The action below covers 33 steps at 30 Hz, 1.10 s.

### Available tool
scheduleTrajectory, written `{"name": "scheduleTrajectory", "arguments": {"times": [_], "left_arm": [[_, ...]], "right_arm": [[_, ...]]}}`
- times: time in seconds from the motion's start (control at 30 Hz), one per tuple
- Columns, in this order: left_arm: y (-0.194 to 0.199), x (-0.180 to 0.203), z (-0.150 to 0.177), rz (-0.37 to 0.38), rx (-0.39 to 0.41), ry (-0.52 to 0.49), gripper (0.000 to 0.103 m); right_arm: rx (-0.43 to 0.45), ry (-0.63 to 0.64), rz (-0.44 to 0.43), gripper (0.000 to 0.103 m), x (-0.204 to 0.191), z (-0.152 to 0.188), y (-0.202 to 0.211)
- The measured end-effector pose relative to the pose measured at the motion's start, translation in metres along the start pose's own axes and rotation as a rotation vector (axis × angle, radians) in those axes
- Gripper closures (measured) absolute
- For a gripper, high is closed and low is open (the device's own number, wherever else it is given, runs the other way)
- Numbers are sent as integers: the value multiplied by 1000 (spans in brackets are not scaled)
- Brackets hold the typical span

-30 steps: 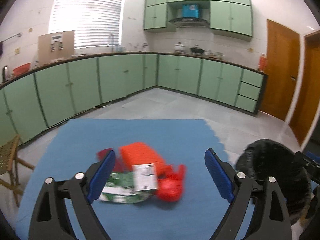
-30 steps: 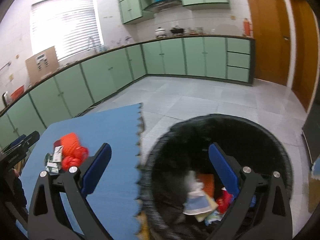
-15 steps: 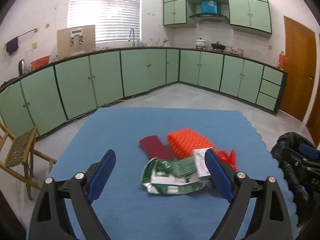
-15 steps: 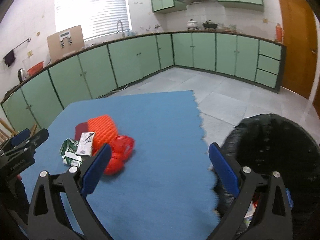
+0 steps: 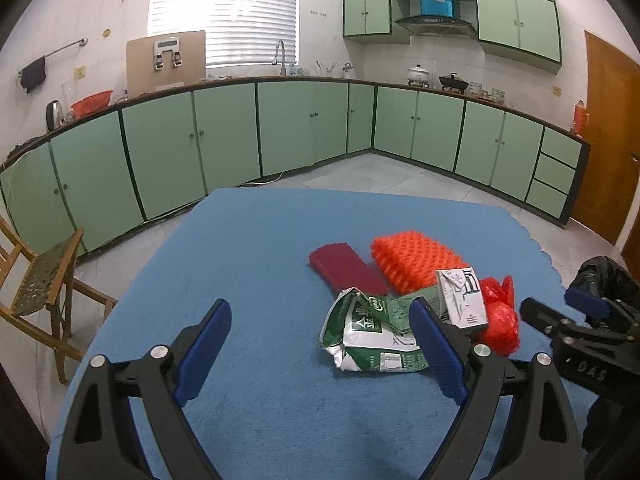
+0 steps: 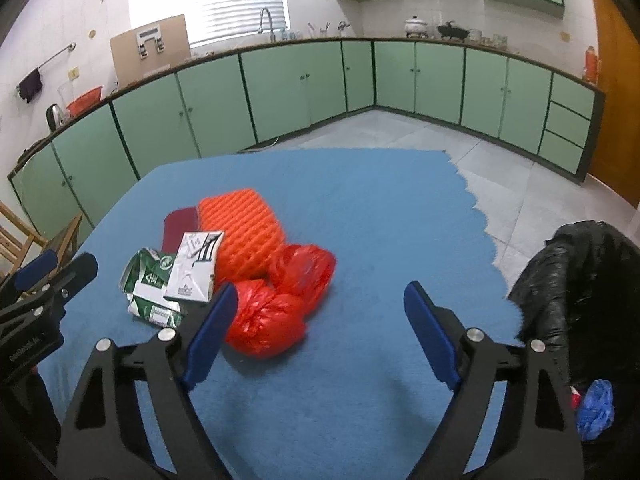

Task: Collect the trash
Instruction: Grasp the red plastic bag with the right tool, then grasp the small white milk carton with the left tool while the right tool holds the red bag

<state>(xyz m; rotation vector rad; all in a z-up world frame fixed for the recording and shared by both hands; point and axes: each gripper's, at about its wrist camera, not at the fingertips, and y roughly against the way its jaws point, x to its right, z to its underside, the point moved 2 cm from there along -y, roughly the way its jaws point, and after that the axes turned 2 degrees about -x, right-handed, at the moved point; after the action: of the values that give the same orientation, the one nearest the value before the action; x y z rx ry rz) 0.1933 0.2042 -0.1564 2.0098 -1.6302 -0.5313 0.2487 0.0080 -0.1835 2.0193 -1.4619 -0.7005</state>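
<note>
Right claw (image 6: 320,320) swung from bin (image 6: 580,280) to red bag (image 6: 280,300), narrowing, both claws empty, agape

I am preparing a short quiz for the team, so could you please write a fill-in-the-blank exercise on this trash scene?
1. The trash lies on a ____ mat.
2. The small white carton rests partly on the crumpled ____ bag.
3. Beside the ridged orange piece lies a flat ____ piece.
4. The bin bag at the mat's edge is ____.

Missing words: blue; green; dark red; black
</note>
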Motion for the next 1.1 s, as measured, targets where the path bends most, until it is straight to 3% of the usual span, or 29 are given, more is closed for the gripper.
{"name": "scheduleTrajectory", "arguments": {"times": [0.23, 0.37, 0.53, 1.1], "left_arm": [[-3, -2, 0, 11, -1, 5, 15], [-4, 1, -1, 17, -3, 5, 15], [-3, 9, -1, 28, -4, -4, 15], [-11, 70, 1, 117, -21, -42, 15]], "right_arm": [[-50, 27, -59, 36, -13, 7, -16], [-66, 60, -151, 70, -21, 9, -16], [-58, 86, -173, 92, -23, 10, -9], [-10, -1, -90, 95, 48, 6, 20]]}}
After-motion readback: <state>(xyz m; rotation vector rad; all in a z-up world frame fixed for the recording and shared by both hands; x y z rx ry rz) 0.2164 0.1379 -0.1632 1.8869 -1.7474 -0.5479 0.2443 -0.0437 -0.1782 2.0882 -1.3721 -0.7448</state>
